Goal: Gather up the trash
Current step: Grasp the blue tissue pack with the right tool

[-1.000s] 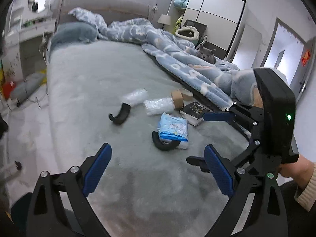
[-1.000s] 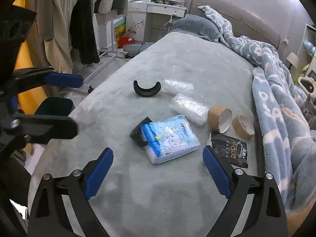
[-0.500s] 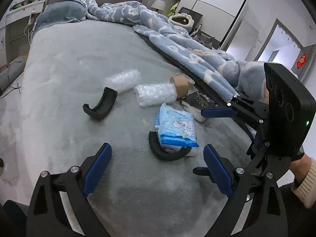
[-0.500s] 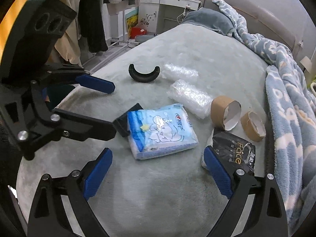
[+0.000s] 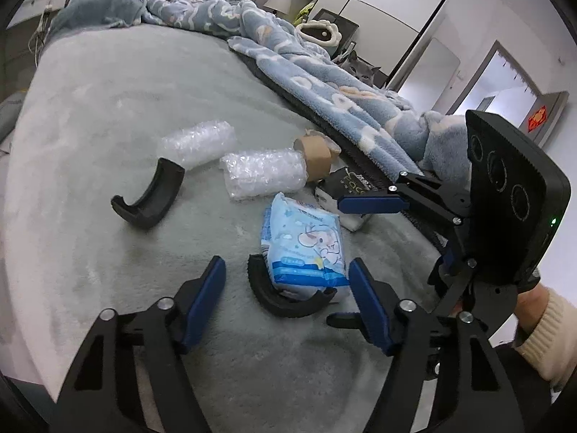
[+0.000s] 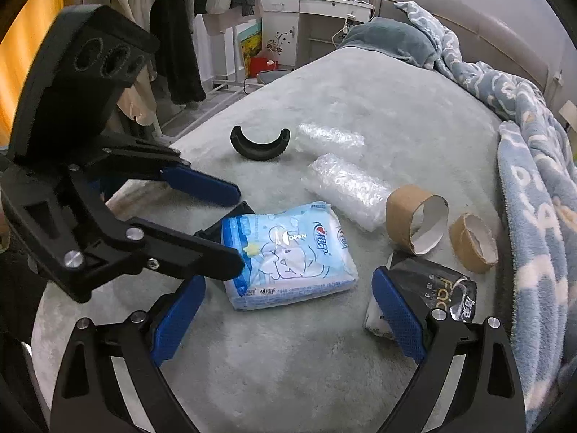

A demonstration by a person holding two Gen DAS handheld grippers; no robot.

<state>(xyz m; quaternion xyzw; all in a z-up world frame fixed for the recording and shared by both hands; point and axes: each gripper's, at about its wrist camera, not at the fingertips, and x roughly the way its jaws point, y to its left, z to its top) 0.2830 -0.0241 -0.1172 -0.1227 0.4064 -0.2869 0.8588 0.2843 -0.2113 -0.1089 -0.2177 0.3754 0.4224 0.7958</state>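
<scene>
A blue tissue pack [image 5: 306,241] [image 6: 288,252] lies on the grey bed, partly on top of a black curved piece [image 5: 288,301]. My left gripper [image 5: 286,288] hovers just before them; its jaws are closing with the pack's near end and the curved piece between them, and the pads do not touch. My right gripper [image 6: 288,317] stands open on the pack's other side, beside a black packet [image 6: 436,288]. Two bubble wrap rolls [image 5: 263,176] [image 5: 198,142], two cardboard tape cores [image 6: 414,220] [image 6: 472,243] and a second black curved piece [image 5: 148,198] lie farther back.
A rumpled blue blanket [image 5: 324,86] runs along the bed's far side, with a grey cat [image 5: 360,70] behind it. Clothes hang on a rack [image 6: 180,36] past the bed's edge. A hand in a cream sleeve [image 5: 541,324] holds the right gripper.
My left gripper moved forward and down toward the tissue pack and its jaws narrowed. The right gripper edged closer to the pack, and the left gripper came into its view.
</scene>
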